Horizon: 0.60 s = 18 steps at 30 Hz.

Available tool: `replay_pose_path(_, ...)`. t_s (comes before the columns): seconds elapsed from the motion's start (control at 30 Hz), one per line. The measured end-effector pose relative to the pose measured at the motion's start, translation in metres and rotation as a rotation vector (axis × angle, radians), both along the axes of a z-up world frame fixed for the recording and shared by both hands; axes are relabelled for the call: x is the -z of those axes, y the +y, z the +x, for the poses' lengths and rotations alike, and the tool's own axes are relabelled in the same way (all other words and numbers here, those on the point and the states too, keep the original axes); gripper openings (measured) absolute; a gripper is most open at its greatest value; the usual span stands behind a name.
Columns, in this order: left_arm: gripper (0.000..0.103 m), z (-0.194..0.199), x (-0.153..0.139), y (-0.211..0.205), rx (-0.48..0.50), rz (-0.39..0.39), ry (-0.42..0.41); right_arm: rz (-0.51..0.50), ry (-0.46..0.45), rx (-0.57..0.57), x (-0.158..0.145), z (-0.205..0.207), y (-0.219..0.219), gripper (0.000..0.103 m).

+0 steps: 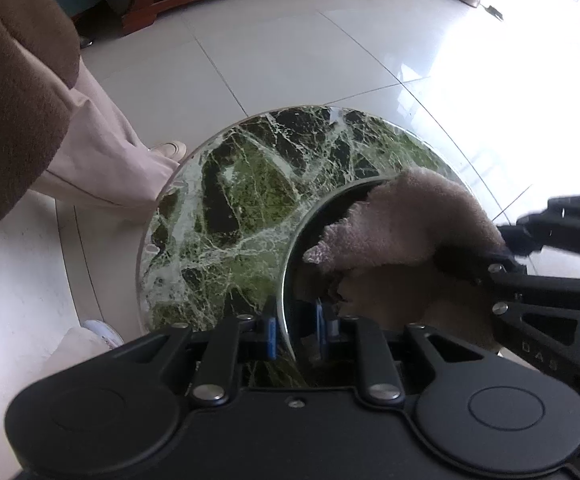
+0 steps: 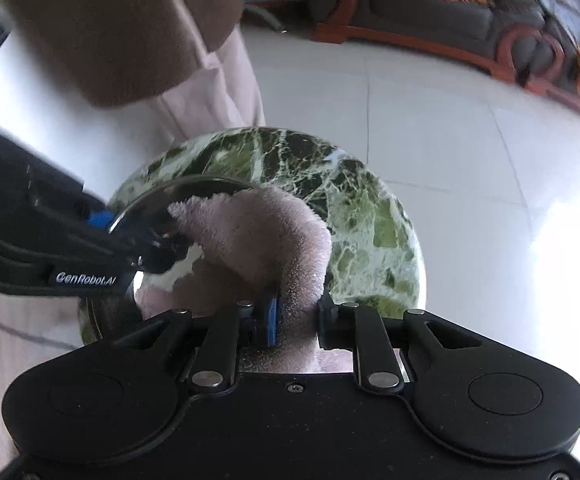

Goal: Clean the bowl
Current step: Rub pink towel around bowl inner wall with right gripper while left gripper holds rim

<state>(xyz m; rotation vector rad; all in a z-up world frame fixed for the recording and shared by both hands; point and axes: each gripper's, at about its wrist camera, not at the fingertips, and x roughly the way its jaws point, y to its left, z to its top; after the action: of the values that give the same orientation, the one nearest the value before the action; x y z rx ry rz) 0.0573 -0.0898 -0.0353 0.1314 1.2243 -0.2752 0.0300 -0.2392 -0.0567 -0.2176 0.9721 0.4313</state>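
Note:
A shiny metal bowl (image 1: 290, 264) stands on a round green marble table (image 1: 226, 208). My left gripper (image 1: 295, 332) is shut on the bowl's near rim, one blue pad outside and one inside. A fluffy pinkish-grey cloth (image 1: 401, 220) lies bunched inside the bowl, mirrored in its wall. My right gripper (image 1: 489, 260) comes in from the right, shut on the cloth. In the right wrist view my right gripper (image 2: 297, 320) pinches the cloth (image 2: 258, 236) over the bowl (image 2: 162, 196). My left gripper (image 2: 118, 226) holds the rim at the left.
The table (image 2: 369, 216) is small, with its edge close all round the bowl. Pale floor tiles (image 1: 290, 60) surround it. A person's legs in light trousers (image 1: 106, 152) stand at the left. A dark wooden-framed sofa (image 2: 449, 16) runs along the back.

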Motion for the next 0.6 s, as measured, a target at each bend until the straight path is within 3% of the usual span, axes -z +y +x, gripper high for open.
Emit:
replay_pose_path(0.17, 0.018, -0.001, -0.001, -0.001, 0.0, 0.006, 0.002, -0.031, -0.079, -0.065, -0.016, 0.015, 0.012, 0.018)
replay_pose_path(0.33, 0.018, 0.0, -0.001, -0.001, -0.01, 0.003, -0.006, 0.022, -0.026, -0.005, -0.009, 0.019, 0.002, 0.018)
replay_pose_path(0.47, 0.017, 0.001, -0.001, -0.001, -0.014, -0.006, -0.009, 0.037, 0.023, 0.039, -0.002, -0.004, -0.008, 0.02)
replay_pose_path(0.6, 0.018, 0.0, -0.001, -0.002, 0.002, 0.003, -0.01, -0.057, -0.028, -0.015, -0.008, -0.009, 0.007, 0.02)
